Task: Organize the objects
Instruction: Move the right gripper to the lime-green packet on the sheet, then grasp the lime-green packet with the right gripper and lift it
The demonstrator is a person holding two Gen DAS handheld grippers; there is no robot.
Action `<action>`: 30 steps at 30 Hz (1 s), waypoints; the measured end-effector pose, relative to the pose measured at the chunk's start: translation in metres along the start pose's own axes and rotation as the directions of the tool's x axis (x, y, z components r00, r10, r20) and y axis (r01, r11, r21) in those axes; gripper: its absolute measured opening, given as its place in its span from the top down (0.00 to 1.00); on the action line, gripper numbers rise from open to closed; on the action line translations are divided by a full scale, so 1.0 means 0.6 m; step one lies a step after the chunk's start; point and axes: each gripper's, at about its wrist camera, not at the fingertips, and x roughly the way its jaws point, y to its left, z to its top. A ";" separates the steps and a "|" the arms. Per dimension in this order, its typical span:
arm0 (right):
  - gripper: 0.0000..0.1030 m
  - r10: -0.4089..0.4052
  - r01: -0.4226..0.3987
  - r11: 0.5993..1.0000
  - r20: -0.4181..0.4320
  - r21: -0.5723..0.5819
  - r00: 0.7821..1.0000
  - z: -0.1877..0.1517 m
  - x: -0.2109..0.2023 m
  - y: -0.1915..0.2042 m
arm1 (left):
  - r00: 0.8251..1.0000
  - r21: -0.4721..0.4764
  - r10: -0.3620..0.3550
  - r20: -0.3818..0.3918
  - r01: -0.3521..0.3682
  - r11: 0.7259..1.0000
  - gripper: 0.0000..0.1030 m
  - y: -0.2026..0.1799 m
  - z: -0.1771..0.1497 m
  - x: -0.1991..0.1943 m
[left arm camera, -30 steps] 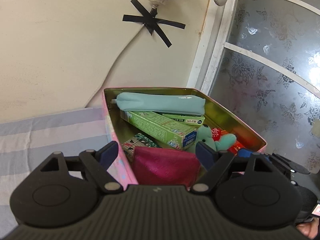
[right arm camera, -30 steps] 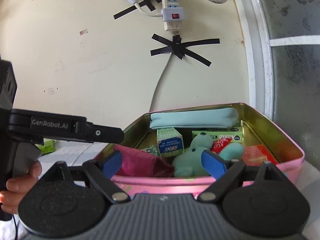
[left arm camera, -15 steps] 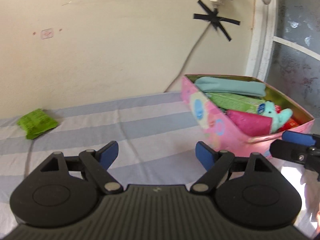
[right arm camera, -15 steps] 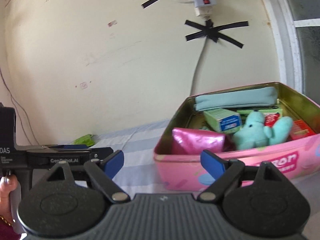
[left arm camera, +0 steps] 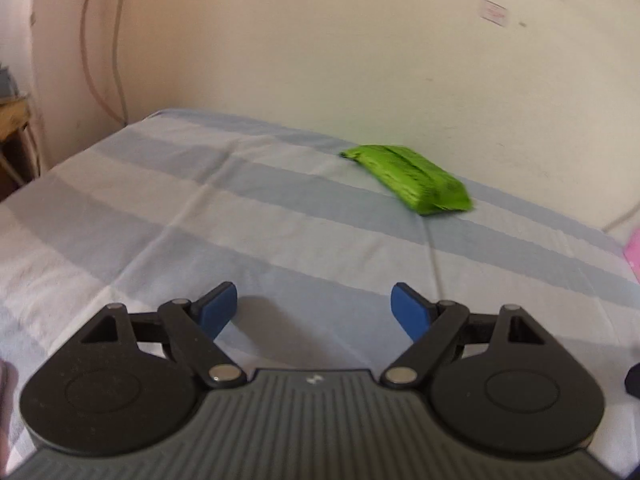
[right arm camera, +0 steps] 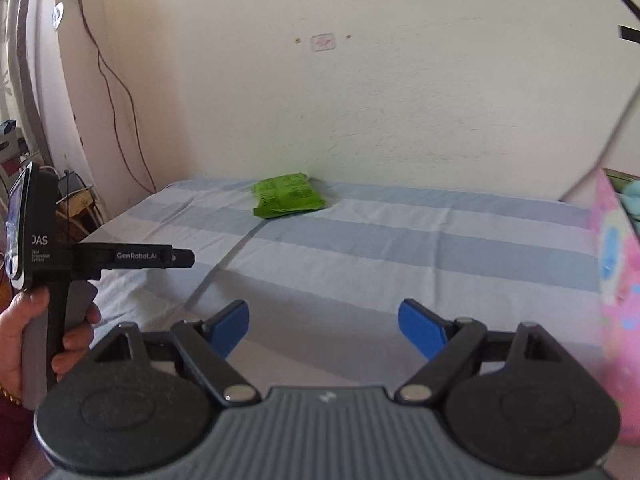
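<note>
The green packet (left arm camera: 408,178) lies flat on the striped bedsheet (left arm camera: 248,216) close to the wall, ahead of the left gripper (left arm camera: 314,306) and a little to its right, well apart from both tools. It looks like a soft, light, crinkly pouch, likely slippery, so pinching across its narrow middle or a sealed end seems safest; its dark print is too small to read. The left gripper's jaws stand wide and empty, as do those of the right gripper (right arm camera: 322,322). Its side reads "GenRobot.AI". The pink tin (right arm camera: 618,280) sits at the right gripper's far right.
</note>
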 end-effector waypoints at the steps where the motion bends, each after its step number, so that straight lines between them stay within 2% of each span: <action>1: 0.16 0.010 -0.010 1.000 -0.012 -0.011 1.000 0.011 0.026 0.013 | 1.000 -0.033 0.004 0.011 -0.004 0.999 0.17 0.011 0.007 -0.003; 4: 0.10 0.020 -0.021 0.999 -0.028 -0.049 0.999 0.045 0.103 0.043 | 0.998 -0.069 0.045 0.043 -0.042 0.997 0.17 0.024 0.020 -0.006; 6: 0.08 0.022 -0.024 0.997 -0.030 -0.071 0.999 0.073 0.158 0.060 | 0.996 -0.100 0.082 0.029 -0.078 0.992 0.17 0.035 0.022 0.002; 9: 0.02 0.011 -0.013 0.998 -0.031 -0.059 0.999 0.115 0.240 0.072 | 0.994 -0.149 0.101 0.030 -0.096 0.984 0.17 0.054 0.029 0.008; 12: 0.01 0.004 -0.006 0.999 -0.067 -0.035 0.998 0.156 0.314 0.071 | 0.996 -0.182 0.090 0.023 -0.084 0.980 0.16 0.064 0.036 0.008; 15: 0.00 -0.020 0.014 0.999 -0.113 -0.050 0.993 0.185 0.381 0.075 | 0.996 -0.177 0.091 0.016 -0.087 0.980 0.16 0.060 0.036 0.009; 17: 0.00 -0.052 0.039 0.997 -0.178 -0.072 0.983 0.193 0.421 0.077 | 0.997 -0.172 0.082 0.014 -0.078 0.982 0.15 0.058 0.034 0.011; 19: 0.06 -0.060 0.039 0.992 -0.170 -0.123 0.984 0.196 0.427 0.087 | 0.997 -0.164 0.082 0.013 -0.079 0.983 0.15 0.055 0.033 0.011; 21: 0.23 -0.034 0.012 0.990 -0.153 -0.143 0.988 0.193 0.416 0.091 | 0.996 -0.155 0.083 0.014 -0.080 0.985 0.14 0.055 0.032 0.013; 22: 0.25 -0.032 0.010 0.988 -0.143 -0.157 0.989 0.188 0.408 0.093 | 0.996 -0.150 0.084 0.016 -0.080 0.985 0.13 0.054 0.031 0.014; 25: 0.27 -0.019 -0.002 0.988 -0.140 -0.152 0.990 0.172 0.378 0.086 | 0.996 -0.131 0.087 0.019 -0.084 0.988 0.11 0.053 0.030 0.015; 30: 0.27 0.024 -0.051 0.980 -0.143 -0.190 0.989 0.121 0.284 0.070 | 0.997 -0.123 0.078 0.020 -0.075 0.990 0.10 0.052 0.028 0.014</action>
